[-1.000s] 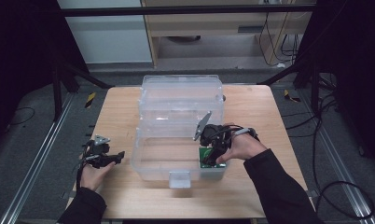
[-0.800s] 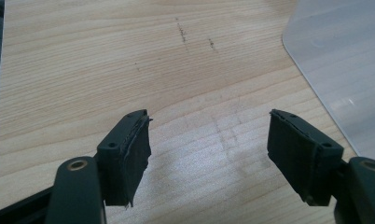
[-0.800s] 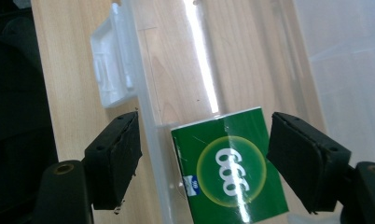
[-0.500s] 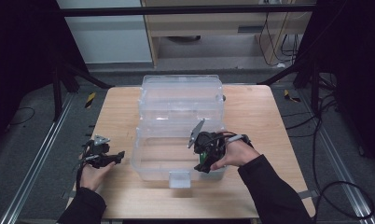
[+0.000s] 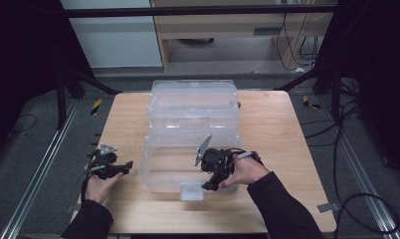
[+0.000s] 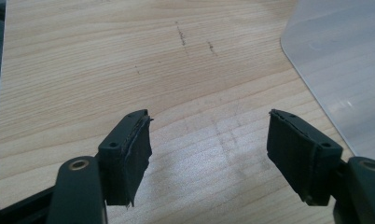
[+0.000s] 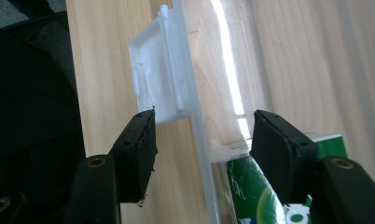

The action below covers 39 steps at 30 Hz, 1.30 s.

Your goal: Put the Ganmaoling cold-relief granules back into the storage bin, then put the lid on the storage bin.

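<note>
Bin wall [image 7: 202,154] stands between right gripper's [image 7: 199,149] closing jaws.

Black hand-held gripper [image 5: 209,186], brass screws, grey plate; dark sleeves [image 5: 282,206].

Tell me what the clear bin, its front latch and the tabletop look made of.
Clear bin: seemingly glossy transparent plastic; the table's grain shows through its walls. Latch: likely milky white moulded plastic, translucent, with ribs. Table: pale wood or wood-look laminate, matte, with straight grain lines and faint scuffs.
</note>
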Available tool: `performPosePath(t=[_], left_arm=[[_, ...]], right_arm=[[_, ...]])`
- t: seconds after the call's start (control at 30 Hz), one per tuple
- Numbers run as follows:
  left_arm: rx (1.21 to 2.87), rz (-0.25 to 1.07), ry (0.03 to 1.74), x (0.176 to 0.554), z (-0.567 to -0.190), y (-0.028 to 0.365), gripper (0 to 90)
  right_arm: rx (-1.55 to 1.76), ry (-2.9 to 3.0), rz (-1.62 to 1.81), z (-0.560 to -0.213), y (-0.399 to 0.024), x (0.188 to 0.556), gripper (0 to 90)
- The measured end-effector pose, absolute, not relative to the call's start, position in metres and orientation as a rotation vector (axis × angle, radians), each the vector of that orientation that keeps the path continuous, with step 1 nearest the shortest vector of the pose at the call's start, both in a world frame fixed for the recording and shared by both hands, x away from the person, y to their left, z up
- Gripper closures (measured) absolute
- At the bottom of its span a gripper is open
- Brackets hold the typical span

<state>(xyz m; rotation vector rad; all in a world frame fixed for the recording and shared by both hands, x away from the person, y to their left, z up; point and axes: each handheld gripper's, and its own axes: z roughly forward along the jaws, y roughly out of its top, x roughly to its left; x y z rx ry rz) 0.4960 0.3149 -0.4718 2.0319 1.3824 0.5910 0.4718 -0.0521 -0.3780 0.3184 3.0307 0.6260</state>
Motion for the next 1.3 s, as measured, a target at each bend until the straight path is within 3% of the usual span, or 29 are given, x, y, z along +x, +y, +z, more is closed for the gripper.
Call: performPosePath(t=[0.73,1.3], left_arm=[[2.02,0.594,1.381,0.496,-0.469,0.317,29.5],[2.004,0.631,1.324,0.493,-0.45,0.313,30.0]], right_arm=[[0.317,3.104,0.552,-0.397,-0.039,0.472,56.4],[0.293,3.143,0.524,-0.409,-0.034,0.475,60.5]])
